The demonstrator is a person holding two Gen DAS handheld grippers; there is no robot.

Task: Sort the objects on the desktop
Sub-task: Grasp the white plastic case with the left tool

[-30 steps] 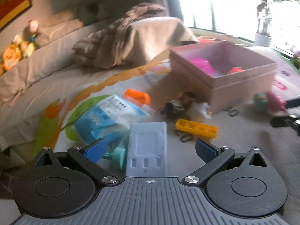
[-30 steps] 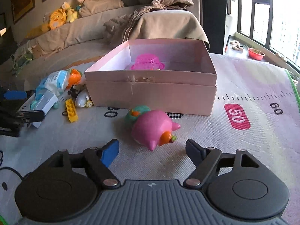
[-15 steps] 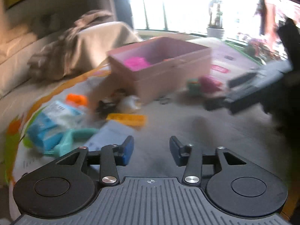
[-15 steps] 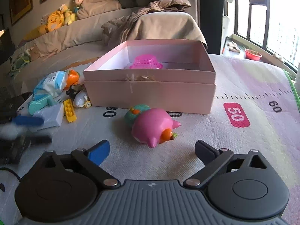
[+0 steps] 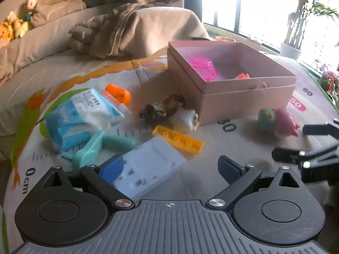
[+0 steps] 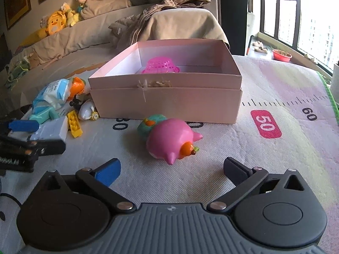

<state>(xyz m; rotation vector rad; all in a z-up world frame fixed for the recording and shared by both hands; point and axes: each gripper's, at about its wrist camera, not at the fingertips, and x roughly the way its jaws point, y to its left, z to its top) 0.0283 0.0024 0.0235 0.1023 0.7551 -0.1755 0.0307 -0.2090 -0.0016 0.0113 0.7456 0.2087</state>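
A: Checking right claw [image 6: 171, 169]: jaws spread wide, gripping nothing, hovering low over the play mat [image 6: 275, 158].
B: Target?
A: Judging the pink pig toy [image 6: 172, 146] as next. Lying dead ahead of the right claw, centred between the fingers, just beyond the tips. Resting on its side, snout and orange nose pointing toward the claw and a bit right; long axis running roughly away from the claw toward the pink box [image 6: 167, 99].
B: Left claw [image 5: 170, 168]?
A: Also spread wide, holding nothing. Sitting over the pale blue plastic case [image 5: 148, 169] near the mat's left edge, its left finger overlapping the case's corner. Pig well off to its right, so right claw clearly nearer.
B: Pig details?
A: Glossy, rounded, hard-looking pink body, pointed ears and feet sticking out. Touching a small teal toy [image 6: 151, 122] behind it, between pig and box front wall. Probably slipping if pinched across the widest bulge; gripping across the narrower width looking safer.
B: Box state?
A: Open-topped, already holding a pink mesh basket [image 6: 161, 66]. Sitting directly past the pig.
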